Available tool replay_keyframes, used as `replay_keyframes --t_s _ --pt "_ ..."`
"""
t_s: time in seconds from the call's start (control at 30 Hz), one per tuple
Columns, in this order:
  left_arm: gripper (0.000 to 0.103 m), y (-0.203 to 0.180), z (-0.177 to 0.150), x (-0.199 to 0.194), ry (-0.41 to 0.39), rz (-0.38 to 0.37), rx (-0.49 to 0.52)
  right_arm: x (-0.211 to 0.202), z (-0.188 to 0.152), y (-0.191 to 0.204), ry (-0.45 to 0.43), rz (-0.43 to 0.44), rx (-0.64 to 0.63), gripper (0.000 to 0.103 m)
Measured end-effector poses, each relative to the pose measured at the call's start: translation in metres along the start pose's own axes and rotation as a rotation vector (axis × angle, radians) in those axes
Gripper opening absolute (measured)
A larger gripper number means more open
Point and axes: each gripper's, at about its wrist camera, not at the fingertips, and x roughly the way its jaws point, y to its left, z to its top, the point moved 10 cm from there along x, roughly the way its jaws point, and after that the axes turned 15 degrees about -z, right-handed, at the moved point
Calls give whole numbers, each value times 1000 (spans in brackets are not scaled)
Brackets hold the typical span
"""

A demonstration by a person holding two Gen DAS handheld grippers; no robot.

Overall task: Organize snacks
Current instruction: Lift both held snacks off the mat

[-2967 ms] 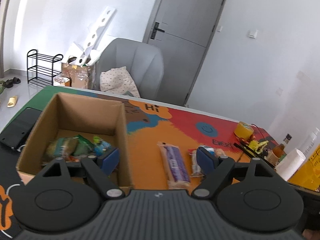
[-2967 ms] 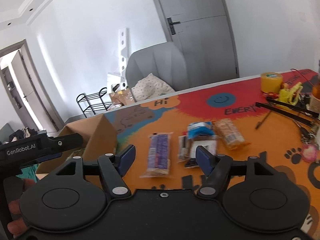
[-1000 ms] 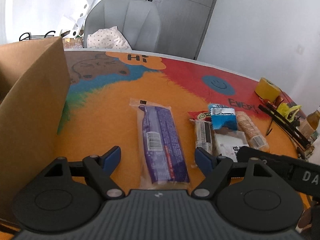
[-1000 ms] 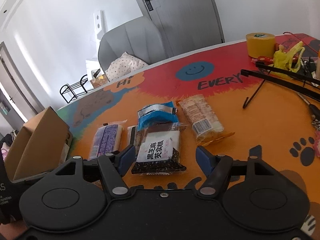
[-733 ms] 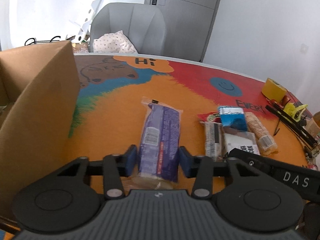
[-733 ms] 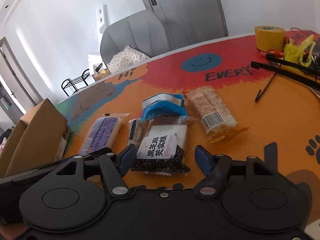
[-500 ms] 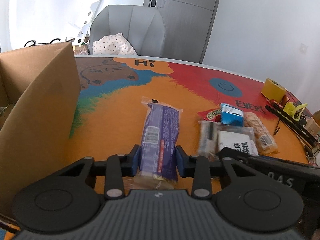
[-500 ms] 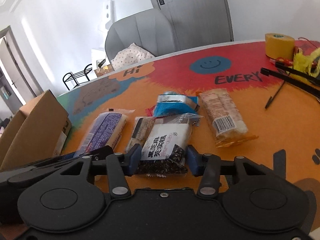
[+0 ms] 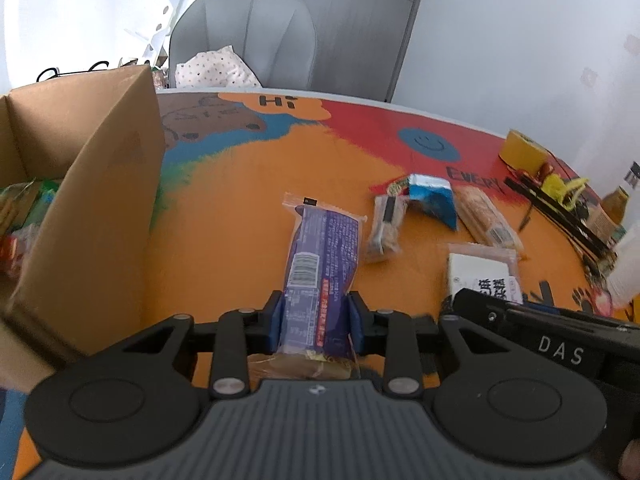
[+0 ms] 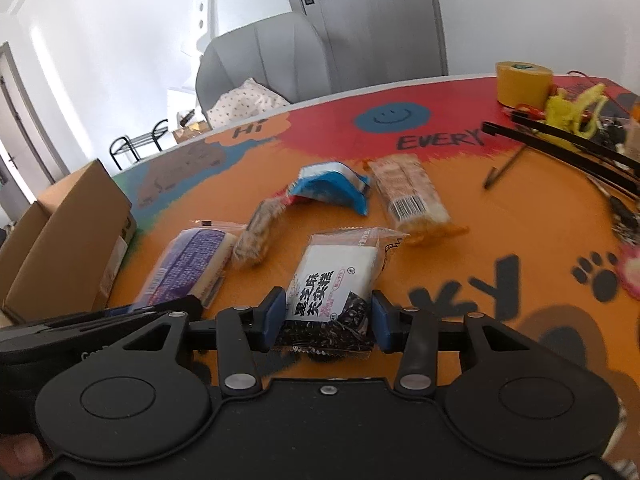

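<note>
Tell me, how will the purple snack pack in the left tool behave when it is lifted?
The purple snack pack is long and the left tool grips only its near end, so the far end may droop. Its thin clear wrapper looks smooth, so it could slip. It seems light, with soft cake inside, so a hard squeeze may dent it.

A long purple plastic snack pack [image 9: 320, 276] lies flat in the middle of the left wrist view, its near end squeezed between two blue pads. A small clear pack of brown bars [image 9: 385, 228] sits just beside it at 2 o'clock. A crumpled blue bag [image 9: 434, 200] and a long pack of pale crackers [image 9: 486, 220] lie farther toward 2 o'clock. A white and black sesame snack pack [image 10: 332, 280] is pinched at its near end. The open brown cardboard box [image 9: 100, 208] with snacks inside stands at 9 o'clock.
</note>
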Motion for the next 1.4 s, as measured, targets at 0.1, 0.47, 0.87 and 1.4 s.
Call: replay_keyframes --t_s 0.1,0.47,0.87,1.4 --pt "34 0 -3 -3 16 4 12 -6 -2 4 -15 -17 -28 51" --pt "36 -5 -1 7 -6 46 67 0 -1 7 -29 -21 -52 46" --pt "29 -12 -1 -19 -27 -19 32 -33 3 -6 -82 -24 -2 42" --pt "29 -9 16 -63 -104 -58 32 -47 -3 -1 -57 -63 9 60"
